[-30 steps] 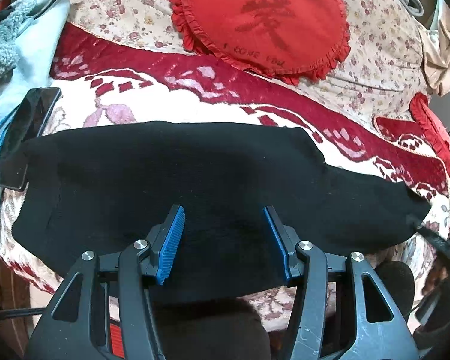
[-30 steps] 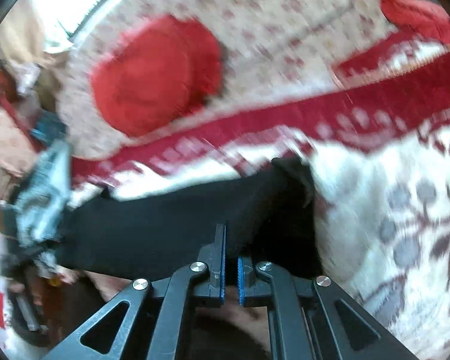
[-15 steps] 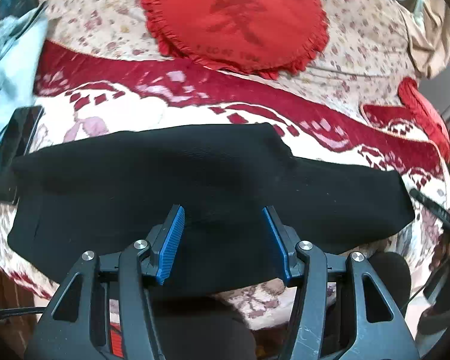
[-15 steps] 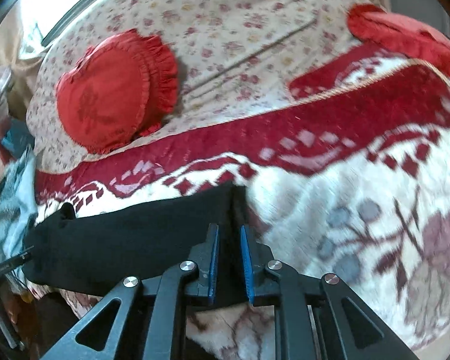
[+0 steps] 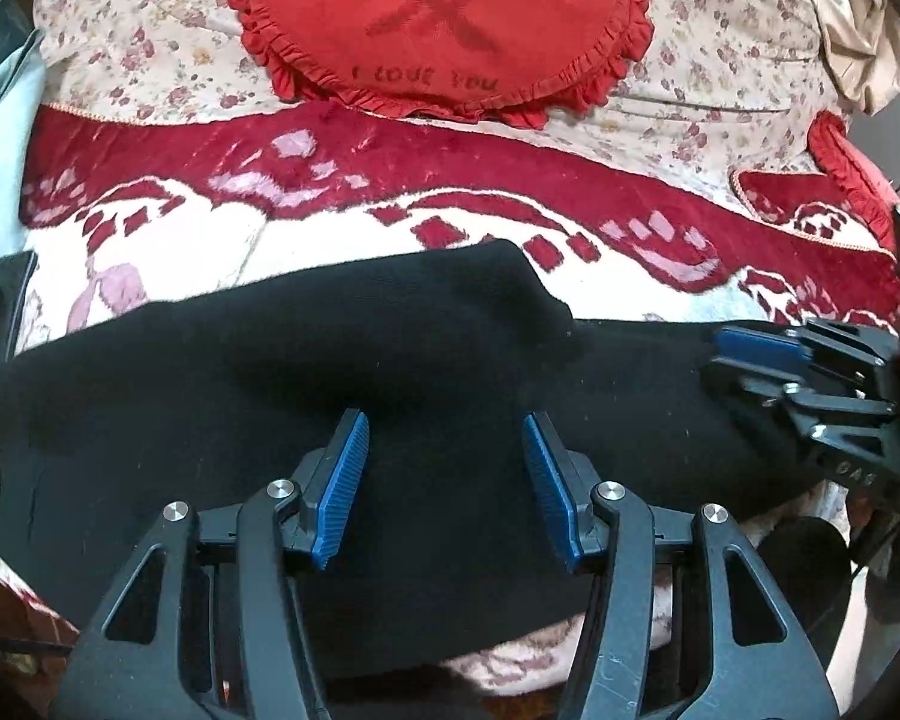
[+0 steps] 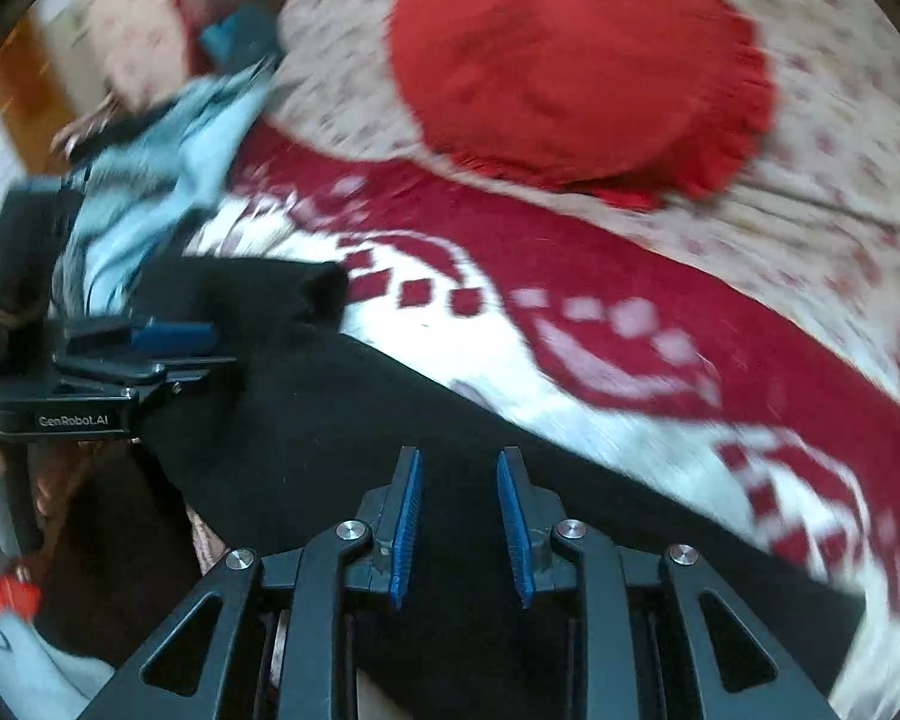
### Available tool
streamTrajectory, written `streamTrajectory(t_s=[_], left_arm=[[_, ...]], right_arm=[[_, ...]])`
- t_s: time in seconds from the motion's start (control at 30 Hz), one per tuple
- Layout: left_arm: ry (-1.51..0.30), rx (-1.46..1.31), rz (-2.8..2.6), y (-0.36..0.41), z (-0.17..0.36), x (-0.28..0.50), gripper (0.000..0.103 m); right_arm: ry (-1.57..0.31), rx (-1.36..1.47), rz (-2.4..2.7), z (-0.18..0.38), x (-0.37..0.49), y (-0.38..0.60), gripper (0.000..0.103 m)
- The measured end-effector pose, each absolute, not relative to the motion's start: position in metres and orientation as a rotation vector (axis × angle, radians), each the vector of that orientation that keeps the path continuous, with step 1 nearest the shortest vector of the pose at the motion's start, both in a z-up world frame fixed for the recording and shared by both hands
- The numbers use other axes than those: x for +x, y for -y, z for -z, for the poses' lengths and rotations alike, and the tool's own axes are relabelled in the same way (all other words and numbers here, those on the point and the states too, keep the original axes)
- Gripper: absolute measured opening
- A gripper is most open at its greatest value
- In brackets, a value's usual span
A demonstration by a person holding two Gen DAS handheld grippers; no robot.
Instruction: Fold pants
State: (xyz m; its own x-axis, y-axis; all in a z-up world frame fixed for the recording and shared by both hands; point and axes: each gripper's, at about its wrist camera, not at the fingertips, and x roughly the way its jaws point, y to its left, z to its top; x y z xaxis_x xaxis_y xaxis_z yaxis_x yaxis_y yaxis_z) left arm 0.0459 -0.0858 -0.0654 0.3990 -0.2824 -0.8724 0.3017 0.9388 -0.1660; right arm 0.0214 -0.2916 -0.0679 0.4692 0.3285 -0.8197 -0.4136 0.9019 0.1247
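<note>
The black pants (image 5: 306, 372) lie folded lengthwise across the near edge of a red-and-white blanket (image 5: 222, 222). They also show in the right wrist view (image 6: 354, 420). My left gripper (image 5: 444, 450) is open and empty, hovering over the middle of the pants. My right gripper (image 6: 456, 492) is open and empty above the pants, near their right part. In the left wrist view the right gripper (image 5: 768, 348) shows at the right end of the pants. In the right wrist view the left gripper (image 6: 168, 336) shows at the left. The right wrist view is blurred.
A round red frilled cushion (image 5: 444, 18) lies on a floral sheet (image 5: 720, 60) behind the blanket. A second red cushion (image 5: 852, 174) is at the far right. A dark phone (image 5: 0, 300) and light blue cloth (image 6: 168, 138) lie at the left. The bed edge is close below the pants.
My right gripper has opened, let go of the pants leg end, and swung left over the pants. My left gripper stayed open and moved closer over the pants.
</note>
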Motion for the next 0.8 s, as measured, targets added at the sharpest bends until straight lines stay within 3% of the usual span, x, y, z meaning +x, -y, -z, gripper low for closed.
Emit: streamTrajectory(t_s=[0.1,0.2,0.57,0.6,0.63,0.7,0.8], left_arm=[[-1.104,0.029,0.366,0.090,0.069,0.055,0.054],[-1.100,0.016,0.387,0.092,0.070,0.058,0.066],[-1.082,0.037,0.389,0.093,0.067,0.054,0.067],[-1.079,0.029,0.388,0.092,0.064,0.053,0.067],[-1.075,0.024,0.387,0.091,0.061,0.052,0.067],[-1.058,0.019,0.380,0.088,0.055,0.051,0.067],[-1.041,0.005,0.371,0.083,0.049,0.052,0.067]], right_arm=[[-1.003,-0.143,-0.497,0.077,0.034,0.281,0.025],[-1.013,-0.157,-0.547,0.081,0.043,0.279,0.026],[-1.019,-0.264,-0.658,0.084,0.050,0.265,0.029],[-1.023,-0.277,-0.657,0.083,0.050,0.263,0.027],[-1.020,-0.304,-0.656,0.082,0.049,0.259,0.016],[-0.995,-0.384,-0.650,0.077,0.040,0.249,0.006],[-0.956,-0.458,-0.617,0.072,0.031,0.243,0.004]])
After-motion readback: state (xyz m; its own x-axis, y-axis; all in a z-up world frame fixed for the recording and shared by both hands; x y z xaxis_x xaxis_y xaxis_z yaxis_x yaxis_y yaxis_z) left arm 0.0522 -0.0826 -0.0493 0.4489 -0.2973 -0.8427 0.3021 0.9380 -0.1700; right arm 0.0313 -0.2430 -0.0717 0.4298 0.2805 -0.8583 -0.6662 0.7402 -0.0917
